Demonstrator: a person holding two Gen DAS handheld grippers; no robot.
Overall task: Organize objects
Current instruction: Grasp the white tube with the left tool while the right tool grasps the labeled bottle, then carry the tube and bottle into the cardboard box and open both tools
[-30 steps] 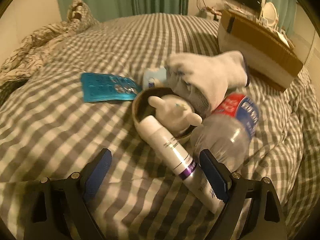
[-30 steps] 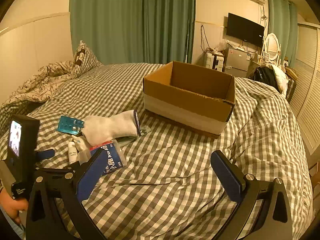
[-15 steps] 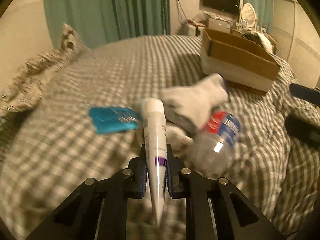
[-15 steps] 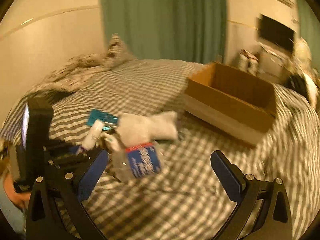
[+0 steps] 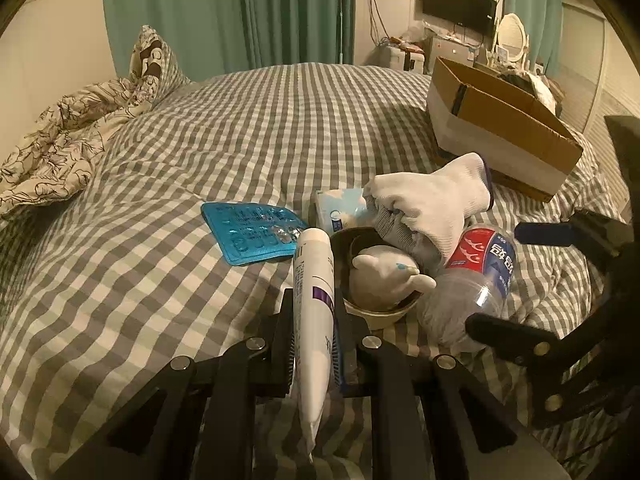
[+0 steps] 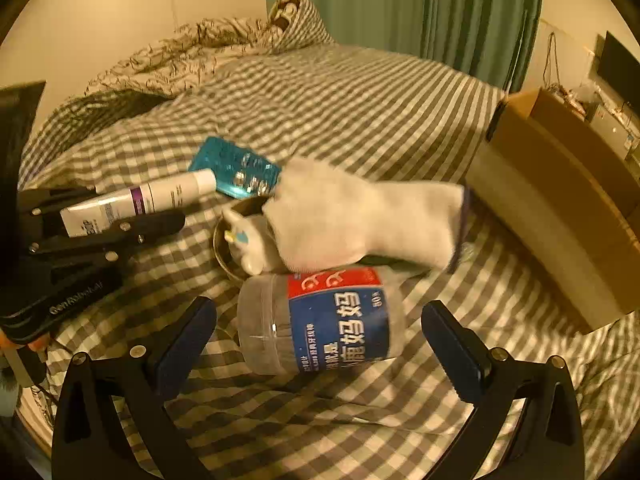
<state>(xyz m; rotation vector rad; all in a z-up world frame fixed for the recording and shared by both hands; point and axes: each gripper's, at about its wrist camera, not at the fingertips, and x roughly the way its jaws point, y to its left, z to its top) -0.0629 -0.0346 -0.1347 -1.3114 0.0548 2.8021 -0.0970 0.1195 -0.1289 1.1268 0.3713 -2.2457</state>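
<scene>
My left gripper (image 5: pixel 314 320) is shut on a white tube (image 5: pixel 314 280) with a purple band, held off the checked bed; the tube (image 6: pixel 140 202) also shows in the right wrist view. Just beyond it, a bowl (image 5: pixel 376 314) holds a white toy (image 5: pixel 384 276). A white sock (image 5: pixel 432 200) lies over the bowl's far side. My right gripper (image 6: pixel 316 312) stands open around a lying clear jar (image 6: pixel 320 328) with a red and blue label, pads apart from it. A blue blister pack (image 5: pixel 252 232) and a tissue pack (image 5: pixel 340 208) lie behind.
An open cardboard box (image 5: pixel 500 128) sits on the bed to the right, beyond the sock. A crumpled floral quilt (image 5: pixel 60 140) and a pillow (image 5: pixel 152 60) fill the far left. Teal curtains (image 5: pixel 240 12) hang behind the bed.
My left gripper shut on the white tube and lifted it from beside the bowl. My right gripper swung down and left, from facing the box to straddling the jar.
</scene>
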